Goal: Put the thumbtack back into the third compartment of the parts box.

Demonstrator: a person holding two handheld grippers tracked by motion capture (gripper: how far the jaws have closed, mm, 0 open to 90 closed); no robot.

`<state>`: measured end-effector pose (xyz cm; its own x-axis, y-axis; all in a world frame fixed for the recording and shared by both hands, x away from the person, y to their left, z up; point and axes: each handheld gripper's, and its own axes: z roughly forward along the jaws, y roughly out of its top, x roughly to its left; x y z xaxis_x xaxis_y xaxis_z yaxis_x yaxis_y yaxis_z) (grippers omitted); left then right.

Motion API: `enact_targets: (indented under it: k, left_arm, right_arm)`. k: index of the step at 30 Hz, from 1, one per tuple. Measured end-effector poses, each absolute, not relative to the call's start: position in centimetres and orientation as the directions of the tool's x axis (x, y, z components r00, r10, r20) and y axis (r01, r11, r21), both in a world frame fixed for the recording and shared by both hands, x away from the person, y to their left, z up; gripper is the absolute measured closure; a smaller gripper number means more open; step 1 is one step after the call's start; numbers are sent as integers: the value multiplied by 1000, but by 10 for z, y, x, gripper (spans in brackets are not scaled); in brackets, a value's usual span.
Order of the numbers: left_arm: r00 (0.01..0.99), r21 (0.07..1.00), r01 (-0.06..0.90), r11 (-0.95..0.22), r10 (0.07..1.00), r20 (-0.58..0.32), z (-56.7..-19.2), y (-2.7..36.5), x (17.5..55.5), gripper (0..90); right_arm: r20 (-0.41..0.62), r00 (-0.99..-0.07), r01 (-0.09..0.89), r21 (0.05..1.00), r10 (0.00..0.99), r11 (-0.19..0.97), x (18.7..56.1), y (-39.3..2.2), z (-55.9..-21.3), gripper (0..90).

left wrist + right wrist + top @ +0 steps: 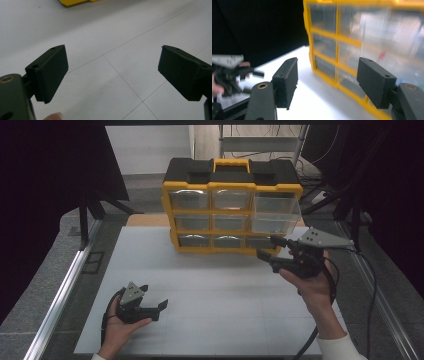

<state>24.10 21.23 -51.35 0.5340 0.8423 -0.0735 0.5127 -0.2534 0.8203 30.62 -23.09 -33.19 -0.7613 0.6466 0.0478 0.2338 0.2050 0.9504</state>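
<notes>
A yellow and black drawer organiser [232, 212] with clear drawers stands upright at the far middle of the white table [215, 285]. Its two upper right drawers [276, 212] stick out a little. My right gripper [266, 247] hovers just off the organiser's lower right corner, jaws open, nothing between them. In the right gripper view the open gripper [327, 62] faces the blurred organiser [362, 37] from the side. My left gripper [160, 310] rests low at the table's front left, open and empty. Bare table lies between the jaws of that gripper [112, 50], with a yellow corner of the organiser [75, 2] beyond.
Metal rails run along the table's left side [60, 295] and right side [380, 295]. Dark curtains hang on both sides, and a metal shelf frame [260, 142] stands behind the organiser. A black cable [372, 285] trails from the right gripper.
</notes>
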Motion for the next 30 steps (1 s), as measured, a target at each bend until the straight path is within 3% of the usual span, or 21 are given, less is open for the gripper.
enact_targets:
  k: [17,30]
  left_arm:
    - [536,818,516,-255,841,-77,-514,212,242,97]
    - [533,819,515,-253,843,-75,-514,212,243,97]
  right_arm:
    - [111,-690,442,848,716,294,287,-267,-463,332]
    - [122,-689,449,846,715,287,287,-271,-484,321]
